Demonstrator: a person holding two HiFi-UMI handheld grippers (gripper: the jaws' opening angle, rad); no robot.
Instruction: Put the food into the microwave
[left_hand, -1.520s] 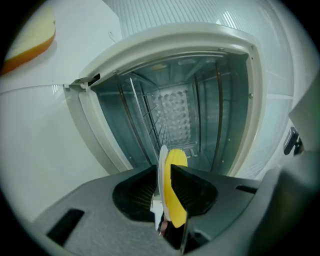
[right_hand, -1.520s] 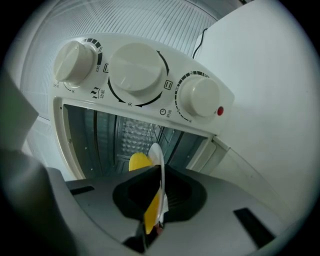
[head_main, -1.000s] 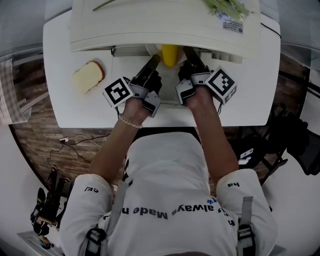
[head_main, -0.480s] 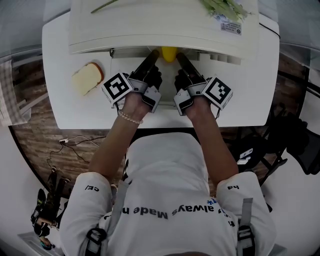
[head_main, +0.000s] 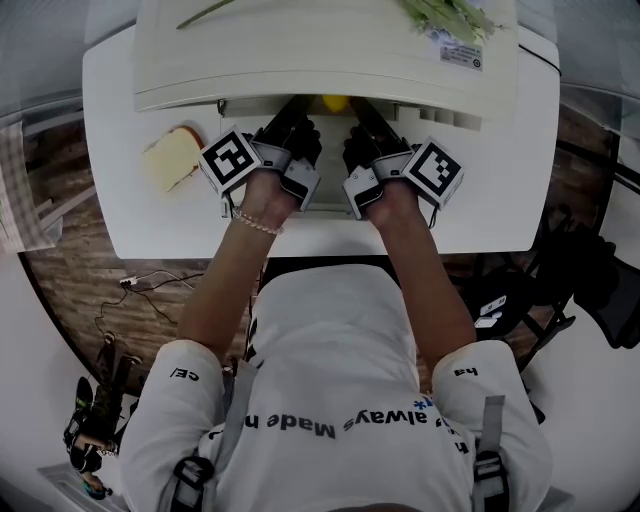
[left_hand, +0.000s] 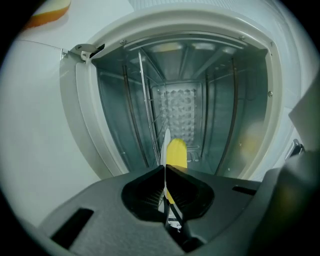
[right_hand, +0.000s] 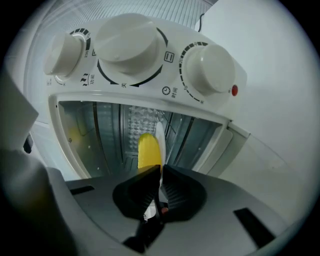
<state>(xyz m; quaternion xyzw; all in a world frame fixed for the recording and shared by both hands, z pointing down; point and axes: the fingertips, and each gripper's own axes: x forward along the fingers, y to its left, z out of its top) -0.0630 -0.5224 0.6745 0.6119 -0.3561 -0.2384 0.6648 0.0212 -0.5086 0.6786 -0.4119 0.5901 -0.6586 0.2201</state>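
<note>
A white plate (left_hand: 165, 142), seen edge-on, carries a yellow piece of food (left_hand: 176, 152) and pokes into the open microwave (left_hand: 185, 95). My left gripper (left_hand: 165, 182) is shut on the plate's left rim. My right gripper (right_hand: 160, 185) is shut on the other rim of the plate (right_hand: 159, 137), with the yellow food (right_hand: 149, 150) beside it. From the head view, the left gripper (head_main: 290, 118) and right gripper (head_main: 362, 120) reach under the microwave's top (head_main: 330, 50). Only a sliver of the yellow food (head_main: 335, 101) shows there.
A slice of bread (head_main: 170, 157) lies on the white table (head_main: 500, 200) left of the microwave. Green vegetables (head_main: 450, 14) rest on the microwave's top. Three white knobs (right_hand: 127, 37) sit beside the opening. The dropped-open door (head_main: 330, 205) lies under my hands.
Both grippers have moved forward with the plate, deeper into the microwave. The yellow food, plainly visible a second ago, is now almost hidden under the microwave's top.
</note>
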